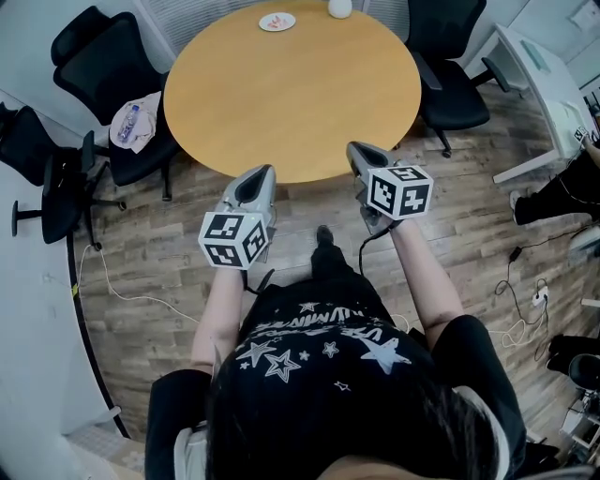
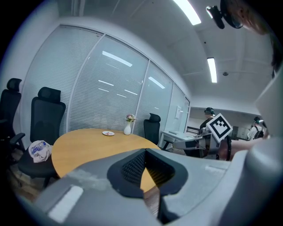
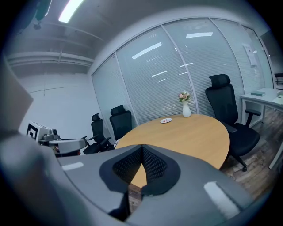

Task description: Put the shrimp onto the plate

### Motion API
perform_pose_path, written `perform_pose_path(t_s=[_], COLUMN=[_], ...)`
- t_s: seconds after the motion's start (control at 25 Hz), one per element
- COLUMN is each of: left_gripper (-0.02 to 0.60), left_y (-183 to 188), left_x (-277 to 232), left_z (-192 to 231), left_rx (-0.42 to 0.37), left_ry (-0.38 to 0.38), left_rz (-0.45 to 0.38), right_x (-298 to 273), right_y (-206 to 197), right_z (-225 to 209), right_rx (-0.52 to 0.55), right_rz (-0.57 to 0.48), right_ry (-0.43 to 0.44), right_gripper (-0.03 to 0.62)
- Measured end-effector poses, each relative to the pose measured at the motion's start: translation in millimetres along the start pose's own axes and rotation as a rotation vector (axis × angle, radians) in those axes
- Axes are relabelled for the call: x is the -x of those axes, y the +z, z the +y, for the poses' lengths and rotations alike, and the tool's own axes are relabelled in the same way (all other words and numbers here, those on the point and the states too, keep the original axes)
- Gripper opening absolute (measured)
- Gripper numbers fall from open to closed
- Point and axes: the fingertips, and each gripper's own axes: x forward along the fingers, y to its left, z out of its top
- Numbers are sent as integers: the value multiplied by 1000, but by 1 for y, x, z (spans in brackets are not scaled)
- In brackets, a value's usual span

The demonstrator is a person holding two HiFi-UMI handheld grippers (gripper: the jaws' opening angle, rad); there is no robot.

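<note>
A small white plate (image 1: 277, 21) lies at the far edge of the round wooden table (image 1: 291, 94); something pinkish-orange rests on it, too small to identify. The plate also shows in the left gripper view (image 2: 108, 133) and the right gripper view (image 3: 166, 120). My left gripper (image 1: 258, 178) and right gripper (image 1: 361, 155) hover at the table's near edge, far from the plate. Both point toward the table. In the left gripper view the left gripper (image 2: 146, 150) has its tips together with nothing between them. The right gripper (image 3: 142, 145) is likewise shut and empty.
A white vase (image 1: 339, 7) with flowers stands near the plate. Black office chairs ring the table; the left one (image 1: 141, 141) holds a bundle (image 1: 134, 122). A white desk (image 1: 548, 84) and a seated person (image 1: 572, 187) are at right. Cables (image 1: 525, 281) lie on the wood floor.
</note>
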Motion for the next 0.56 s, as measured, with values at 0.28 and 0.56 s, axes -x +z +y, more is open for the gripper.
perform_pose_path(t_s=[0.28, 0.56], left_gripper=[2, 2], left_y=[-15, -16], left_x=[18, 25], left_z=[-9, -16], left_rx=[2, -5], left_ry=[-3, 2], left_rz=[10, -14], right_x=[20, 30], right_y=[-17, -25], right_z=[11, 12], right_rx=[-11, 5], right_rz=[-12, -21], right_ry=[-4, -1], right_gripper=[-2, -2])
